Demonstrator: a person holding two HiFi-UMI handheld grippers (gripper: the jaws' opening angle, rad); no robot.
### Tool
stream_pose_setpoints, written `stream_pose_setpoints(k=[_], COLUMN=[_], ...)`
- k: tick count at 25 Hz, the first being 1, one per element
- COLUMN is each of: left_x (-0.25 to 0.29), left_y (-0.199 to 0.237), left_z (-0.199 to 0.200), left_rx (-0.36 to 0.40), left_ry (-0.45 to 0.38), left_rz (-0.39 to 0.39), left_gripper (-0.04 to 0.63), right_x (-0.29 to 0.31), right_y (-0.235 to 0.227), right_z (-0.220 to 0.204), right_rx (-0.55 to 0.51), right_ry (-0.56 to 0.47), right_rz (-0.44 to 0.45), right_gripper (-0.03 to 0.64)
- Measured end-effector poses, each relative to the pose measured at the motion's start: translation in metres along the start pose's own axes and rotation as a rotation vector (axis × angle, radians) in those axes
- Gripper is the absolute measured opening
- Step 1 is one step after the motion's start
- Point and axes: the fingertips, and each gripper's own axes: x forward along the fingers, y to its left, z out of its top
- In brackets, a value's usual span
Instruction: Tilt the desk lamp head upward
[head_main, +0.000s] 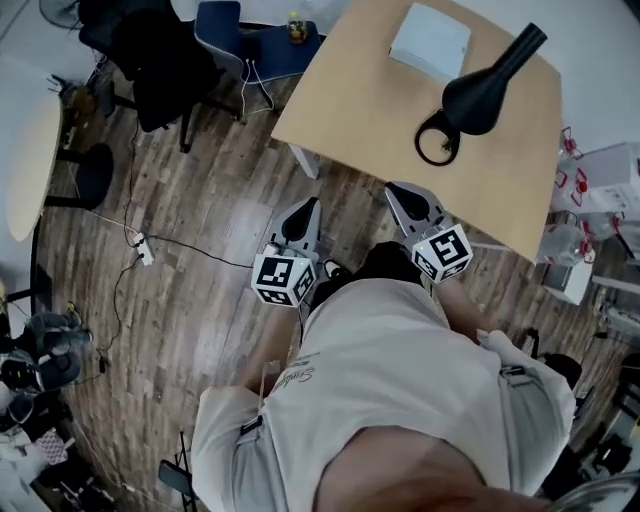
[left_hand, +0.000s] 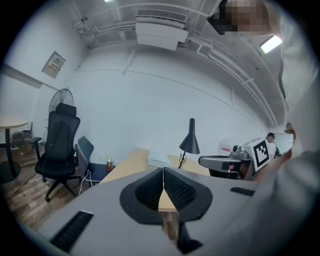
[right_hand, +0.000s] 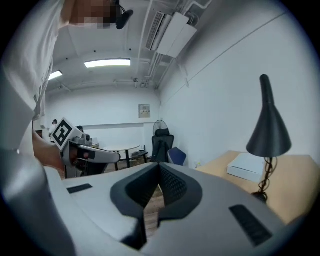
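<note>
- Head view: the desk lamp (head_main: 478, 92) stands on the counter (head_main: 340, 110), its base between the white box (head_main: 430, 42) and the near edge, toward the right side.
- In the right gripper view I see the lamp's dark shade (right_hand: 270, 132) facing down over its base, with the box behind it.
- My left hand-held gripper (head_main: 307, 207) is clenched on nothing, jaws pressed together, over the wood floor (head_main: 200, 220) short of the counter's near edge.
- My right hand-held gripper (head_main: 400, 190) is likewise clenched and empty, just shy of that same edge and apart from the lamp.
</note>
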Motion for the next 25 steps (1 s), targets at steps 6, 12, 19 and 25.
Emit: stream_pose_setpoints(k=[6, 12, 19, 25], left_x=[0.041, 0.084, 0.119, 0.155], left_y=[-0.012, -0.05, -0.062, -0.077], left_z=[-0.005, -0.005, 0.017, 0.019], left_rx=[-0.009, 0.036, 0.087, 0.132], left_ry=[0.055, 0.092, 0.107, 0.133], left_rz=[-0.168, -0.286, -0.296, -0.308], left_gripper=[0.017, 0.017, 0.017, 0.017], right_x=[-0.04, -0.064, -0.054, -0.058], right_y=[-0.033, -0.065, -0.1, -0.14], right_z=[-0.022, -0.038, -0.041, -0.04], right_rx=[0.035, 0.083, 0.107, 0.114], right_ry=[0.072, 0.079, 0.054, 0.016], right_rz=[-0.222, -0.31, -0.302, -0.315], right_gripper=[-0.005, -0.005, -0.005, -0.005])
